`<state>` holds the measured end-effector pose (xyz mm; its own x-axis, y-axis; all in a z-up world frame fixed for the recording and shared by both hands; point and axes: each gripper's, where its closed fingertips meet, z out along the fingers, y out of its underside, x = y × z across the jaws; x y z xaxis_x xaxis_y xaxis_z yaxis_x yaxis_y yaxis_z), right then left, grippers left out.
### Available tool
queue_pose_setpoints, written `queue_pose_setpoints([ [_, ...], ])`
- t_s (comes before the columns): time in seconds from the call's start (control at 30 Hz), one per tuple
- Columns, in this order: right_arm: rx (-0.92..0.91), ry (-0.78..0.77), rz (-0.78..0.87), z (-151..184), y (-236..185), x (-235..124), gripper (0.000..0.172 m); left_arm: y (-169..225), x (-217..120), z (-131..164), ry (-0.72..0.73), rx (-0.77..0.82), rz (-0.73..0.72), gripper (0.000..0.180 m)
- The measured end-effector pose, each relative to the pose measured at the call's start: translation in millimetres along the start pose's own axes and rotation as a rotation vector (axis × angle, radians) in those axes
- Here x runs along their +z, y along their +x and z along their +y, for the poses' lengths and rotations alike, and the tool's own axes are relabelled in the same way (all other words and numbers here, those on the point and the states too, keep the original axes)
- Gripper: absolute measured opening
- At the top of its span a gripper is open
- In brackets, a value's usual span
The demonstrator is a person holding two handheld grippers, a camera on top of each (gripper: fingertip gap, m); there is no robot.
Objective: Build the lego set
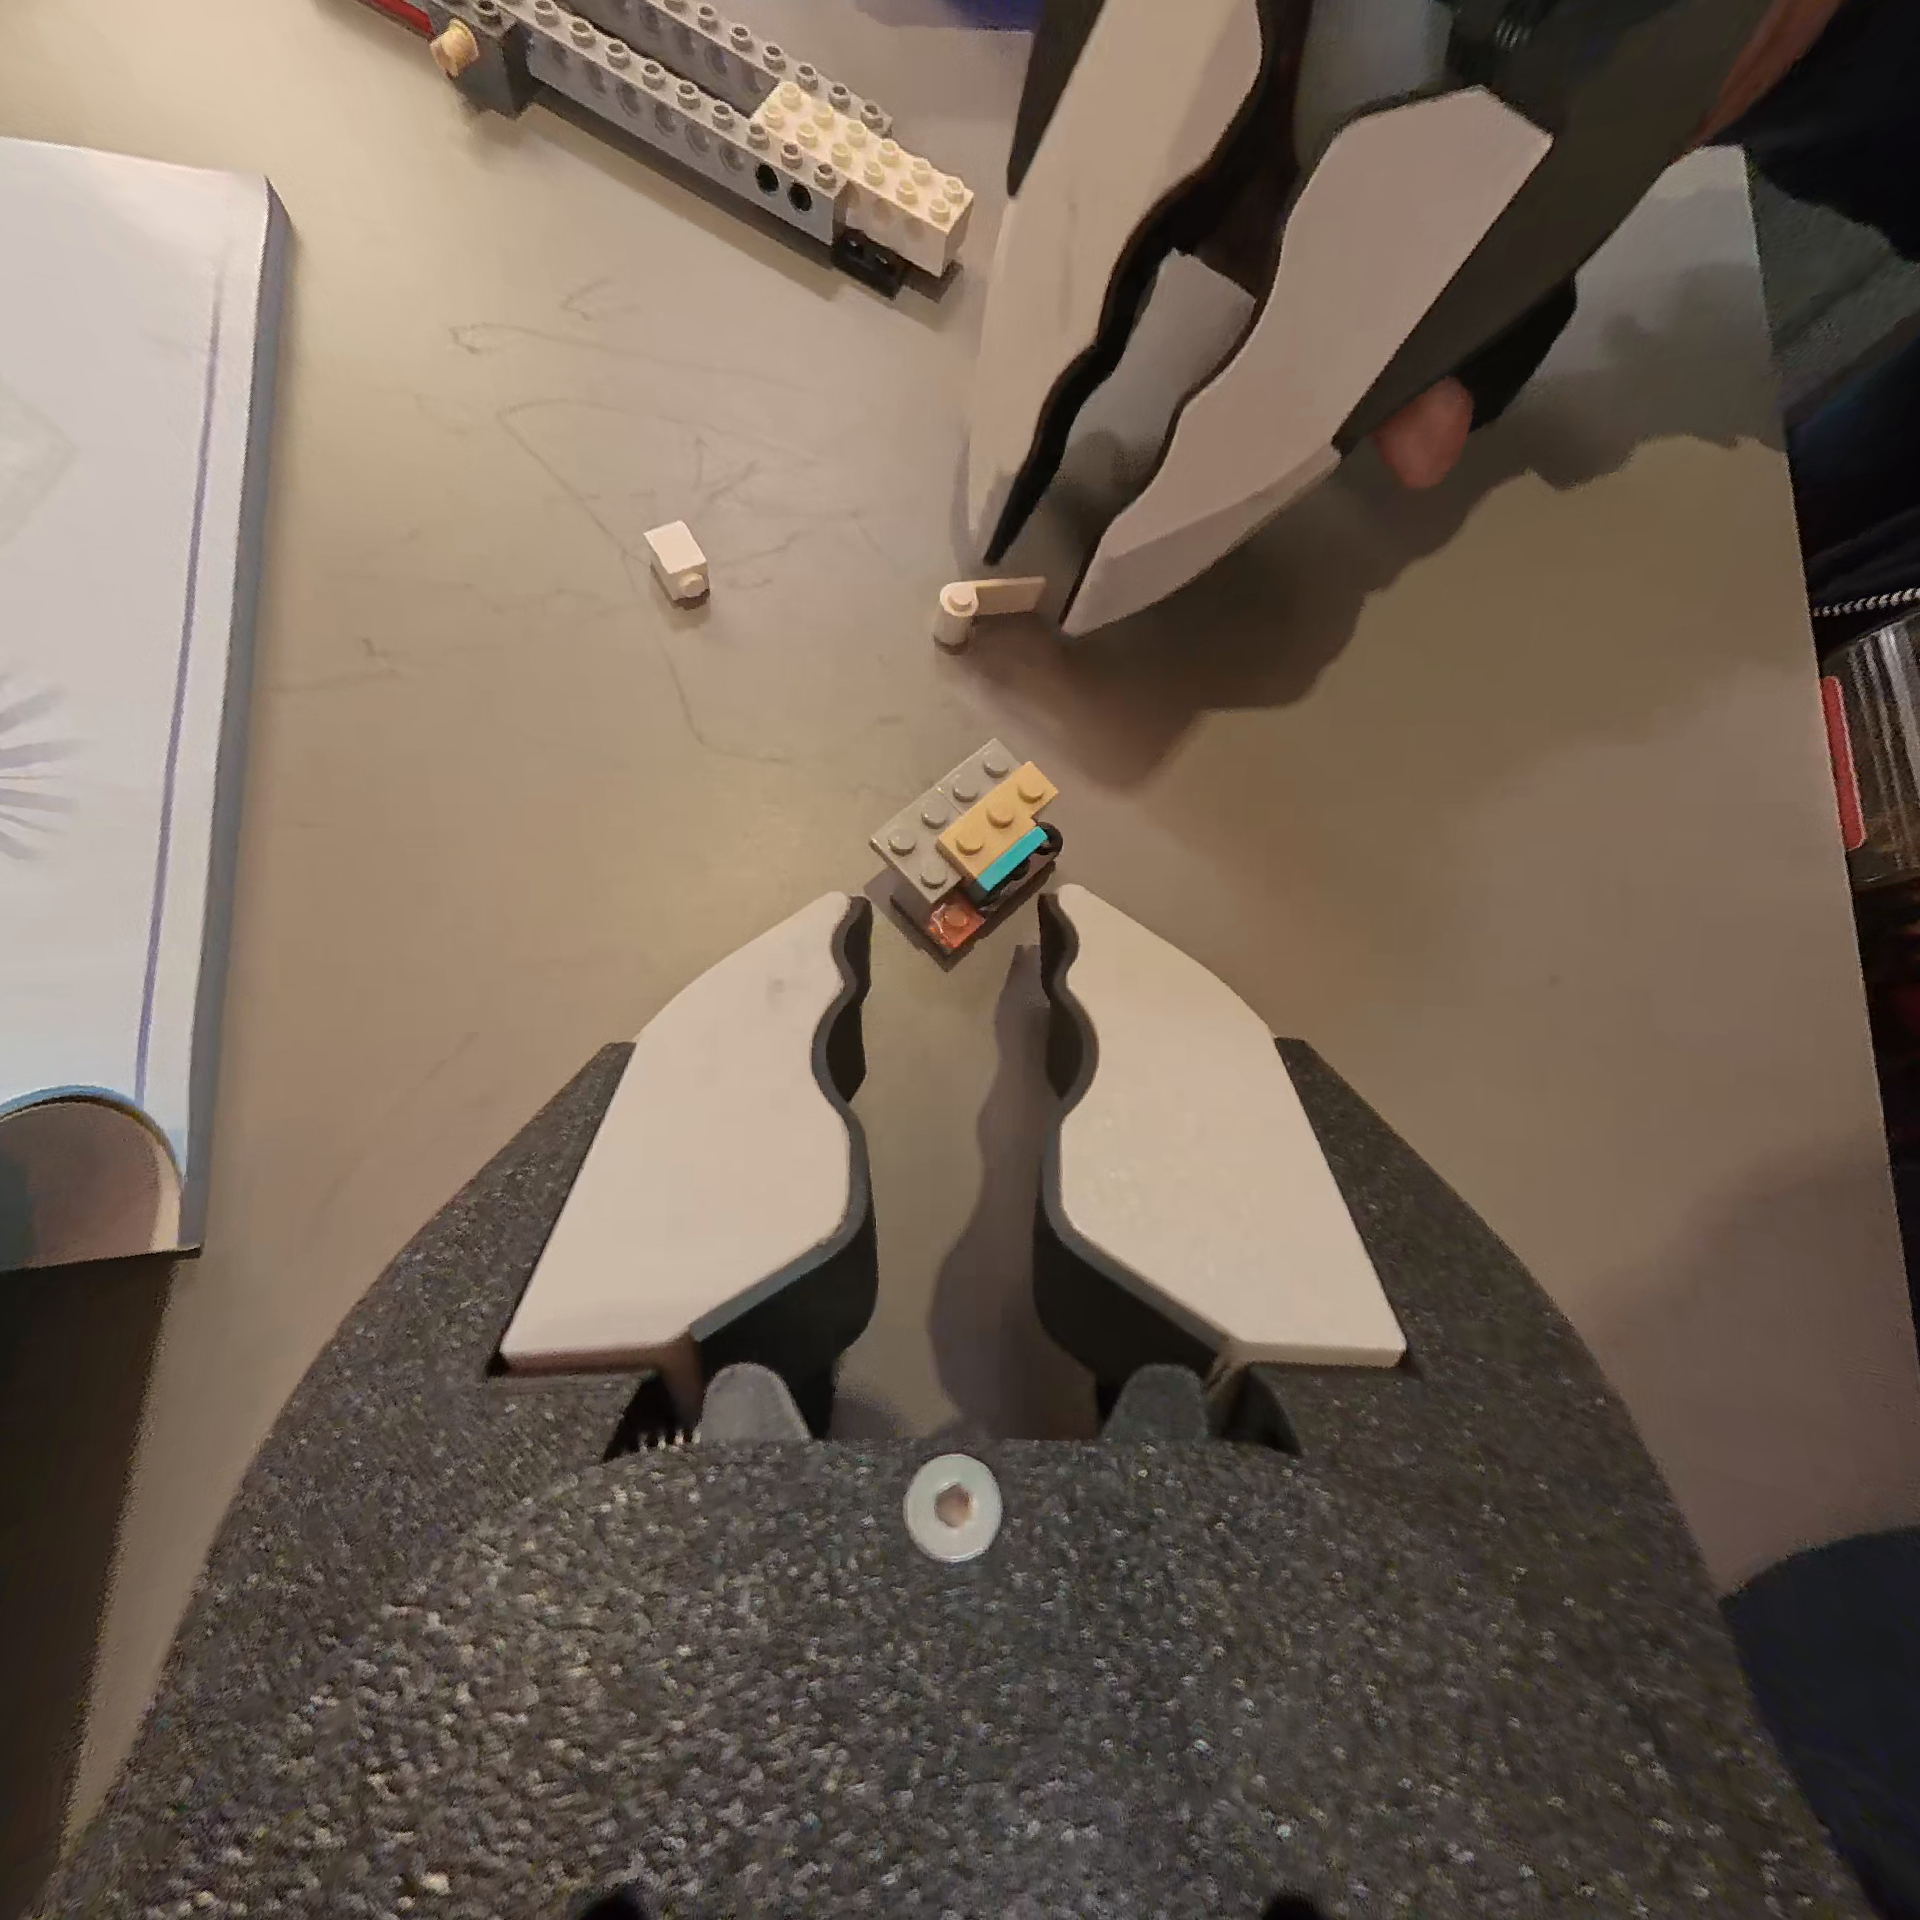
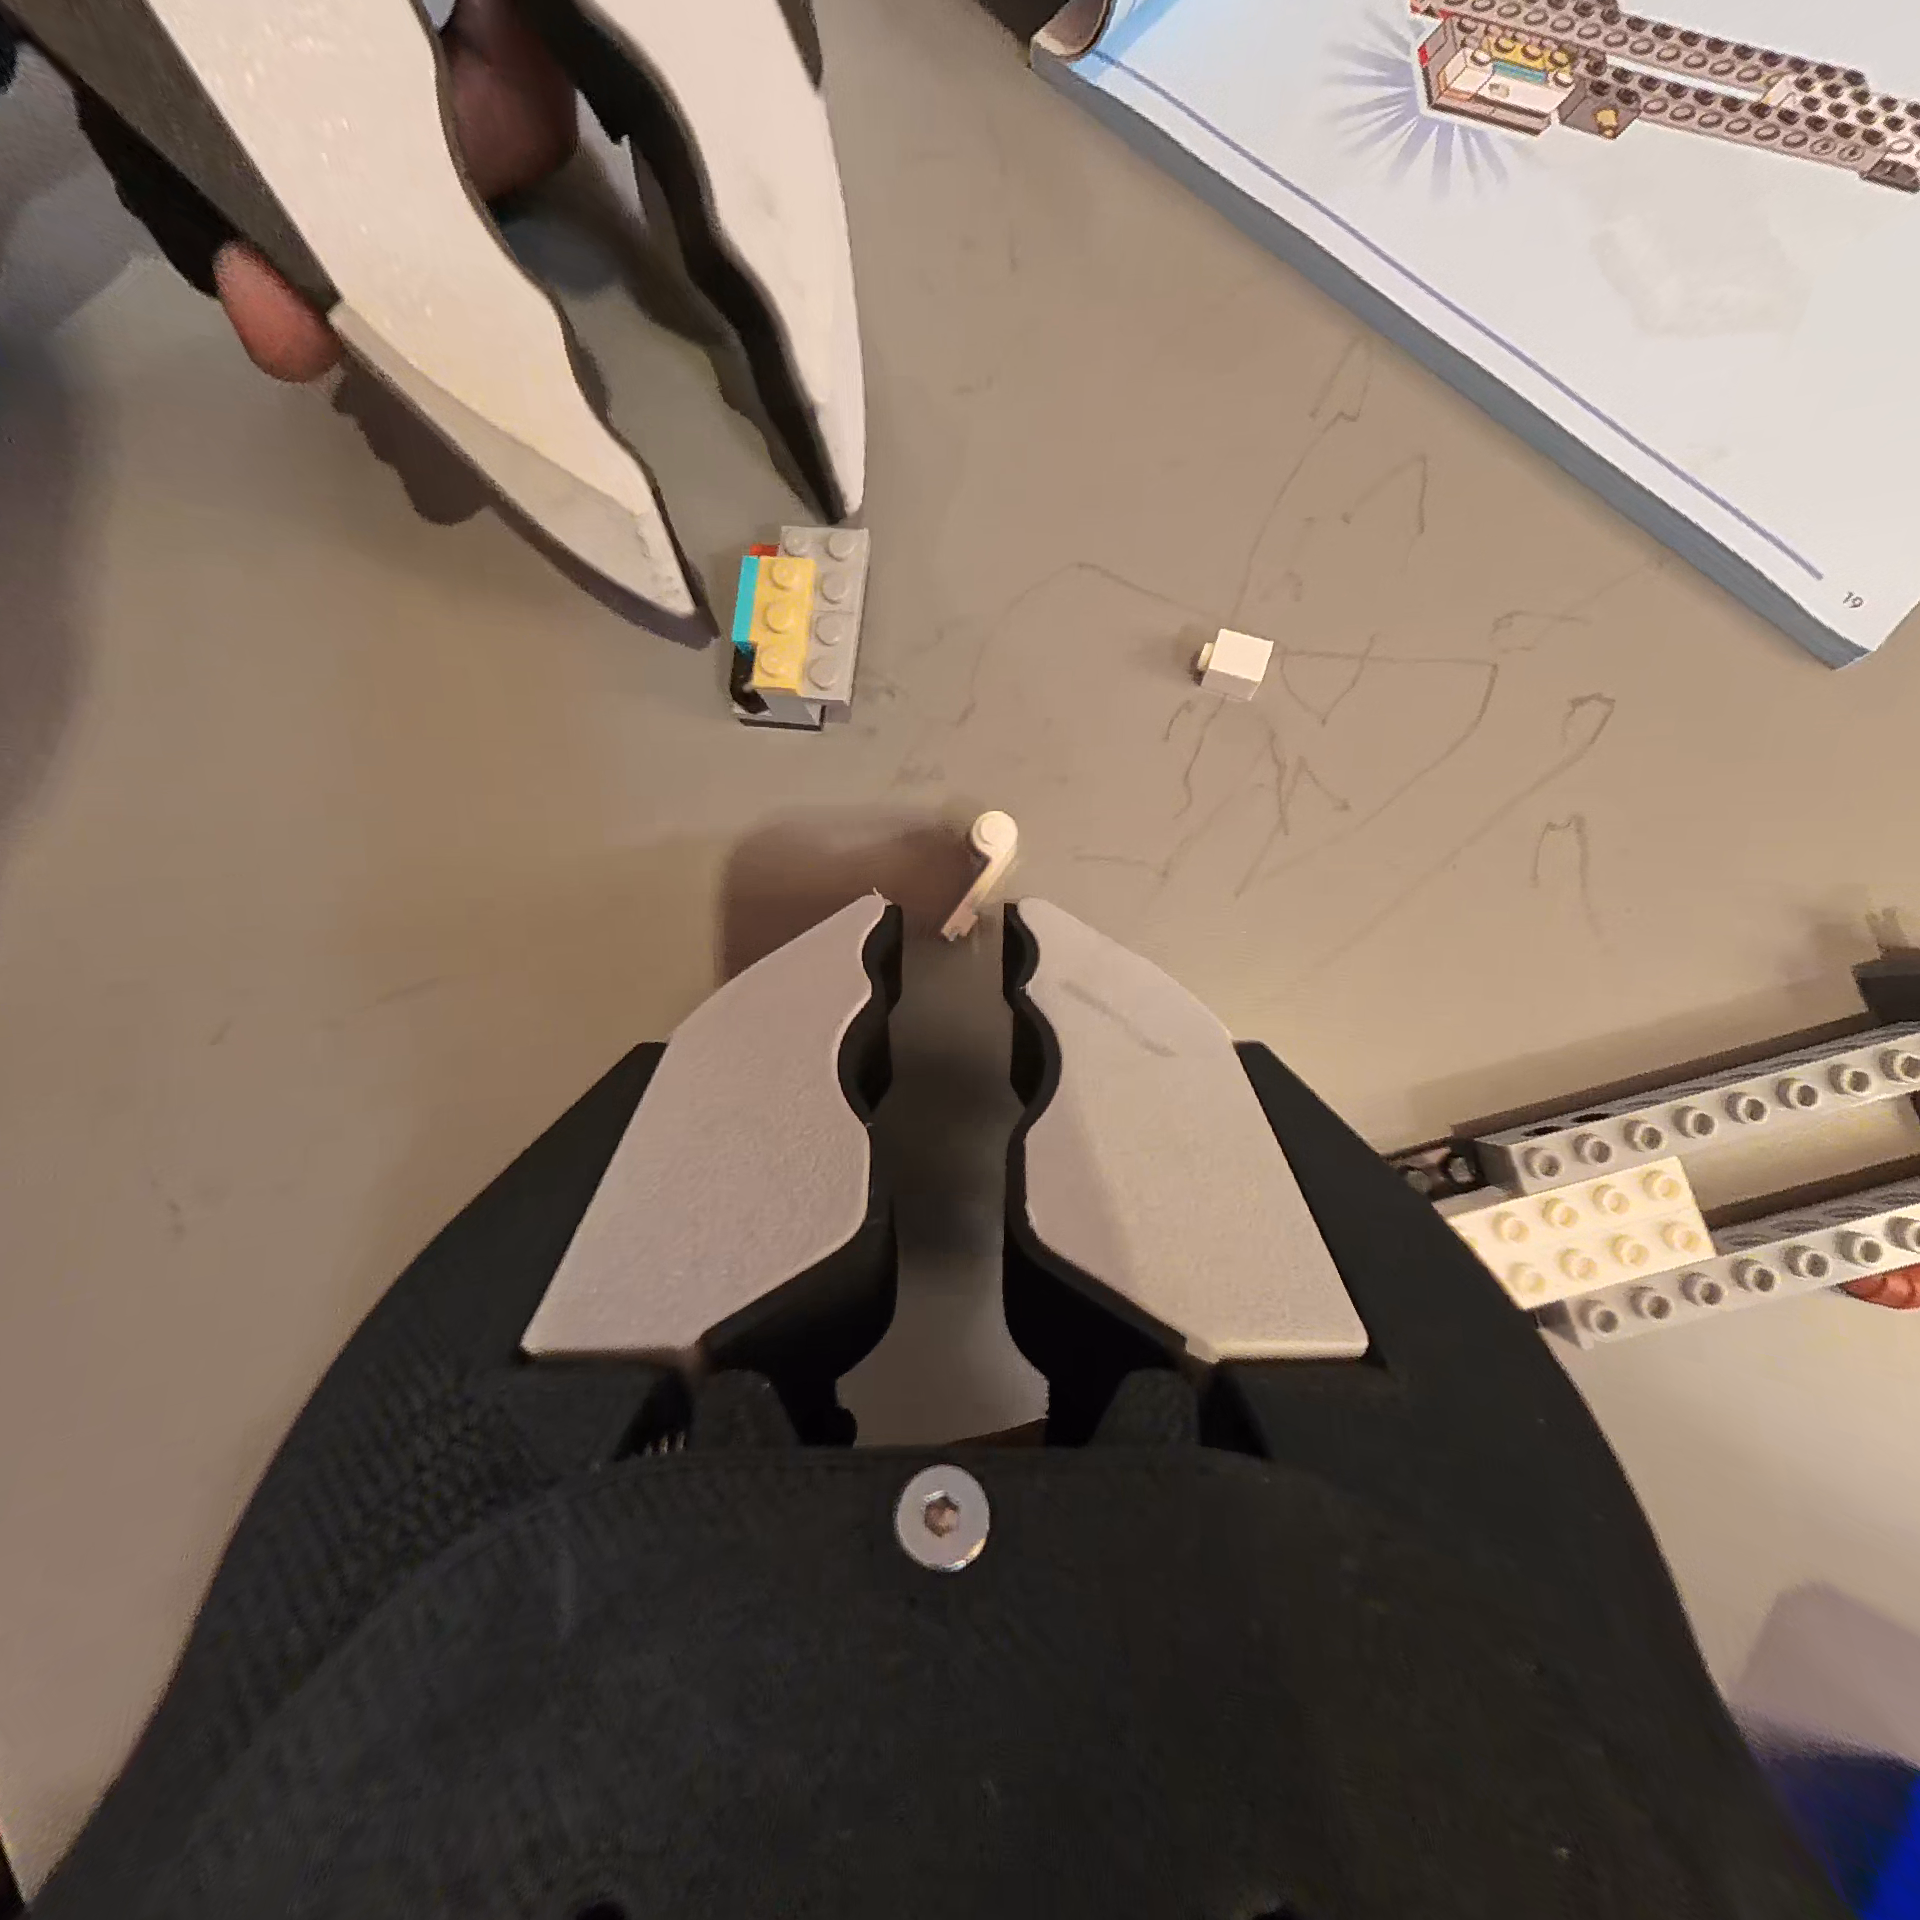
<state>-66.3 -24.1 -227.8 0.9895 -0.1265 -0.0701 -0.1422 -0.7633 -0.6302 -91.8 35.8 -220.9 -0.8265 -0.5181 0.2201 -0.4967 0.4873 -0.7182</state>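
Observation:
In the left wrist view my left gripper [image 1: 951,912] is open. A small brick assembly [image 1: 966,842] of grey, tan, teal and orange pieces lies on the table just ahead of the tips. Its orange end reaches between them, and I see gaps to both pads. It also shows in the right wrist view [image 2: 800,634], with the left gripper [image 2: 774,561] at its far end. My right gripper [image 2: 951,914] is open. A small cream hinge-like piece [image 2: 987,862] lies on the table with its flat tail between the tips, untouched. In the left wrist view the right gripper [image 1: 1039,587] sits just behind that piece [image 1: 977,608].
A small white brick [image 1: 675,561] [image 2: 1236,665] lies loose on the grey table [image 1: 520,831]. A long grey and cream beam build [image 1: 707,114] [image 2: 1714,1195] lies farther off. An open instruction booklet [image 1: 104,623] [image 2: 1507,260] lies at the side. The table edge [image 1: 1787,623] runs along the right. The left gripper's tips are roughly 7 centimeters from the right gripper's.

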Motion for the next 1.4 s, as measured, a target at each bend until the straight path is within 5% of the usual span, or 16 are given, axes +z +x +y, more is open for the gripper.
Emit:
queue_pose_setpoints([
  [0.47,0.126,0.022,0.068,2,0,3,0.003,-2,-15,-24,0.153,0.043,-0.026,0.03],
  [1.1,0.027,0.11,-0.147,-7,-46,-4,0.018,-2,-9,-5,0.065,0.005,-0.006,0.03],
  [1.4,0.003,0.137,-0.009,-39,-23,13,0.025,-3,-7,-4,0.051,-0.002,-0.008,0.029],
])
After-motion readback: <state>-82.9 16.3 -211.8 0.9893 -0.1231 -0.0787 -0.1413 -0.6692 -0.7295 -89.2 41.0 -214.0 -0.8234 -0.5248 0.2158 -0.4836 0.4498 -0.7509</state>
